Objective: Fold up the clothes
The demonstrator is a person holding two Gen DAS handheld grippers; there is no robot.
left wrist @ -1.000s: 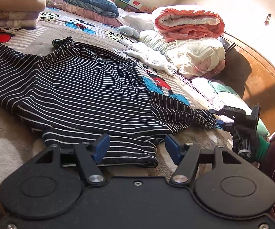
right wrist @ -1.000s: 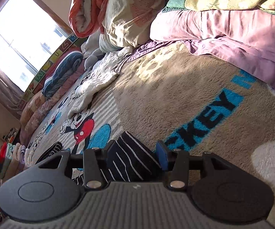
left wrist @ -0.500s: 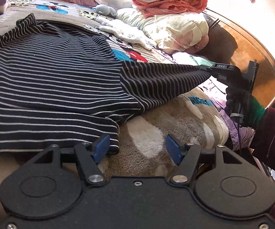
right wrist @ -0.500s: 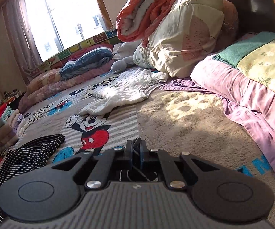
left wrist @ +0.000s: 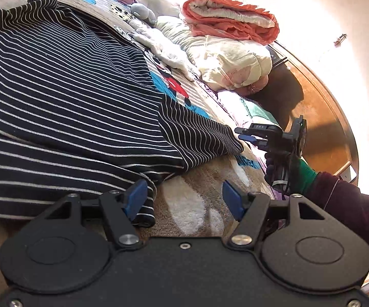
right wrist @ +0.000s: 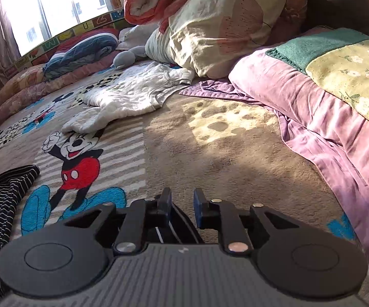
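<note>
Easing the right tongs [right wrist: 182, 199] apart after a short, tight pinch on the sleeve [left wrist: 199, 138] of the striped shirt [left wrist: 69, 89]. Leaving a strip of striped cloth low between the jaws, loose now, no longer being pressed by the pads. Having drawn that sleeve out sideways and let it sink, so now lying flat and nearly straight on the Mickey Mouse blanket [right wrist: 210, 153] of the bed, cuff just beside the right tongs' tips.

Keeping the left tongs [left wrist: 184, 194] wide open and gripping nothing, while sliding them along the bottom edge of the shirt. Bringing the hem corner [left wrist: 146, 217] from the middle of the gap over to the left finger, touching or just behind it, with bare blanket ahead of the other finger.

Judging the spreading step as about done on this side: body of the shirt lying ahead of the left tongs, smooth enough, sleeve laid out. Probably needing a fresh grip on cuff and hem corner next for the first fold inward; risking a dragged, rumpled sleeve if pulling away before the cloth drops clear of the pads.
</note>
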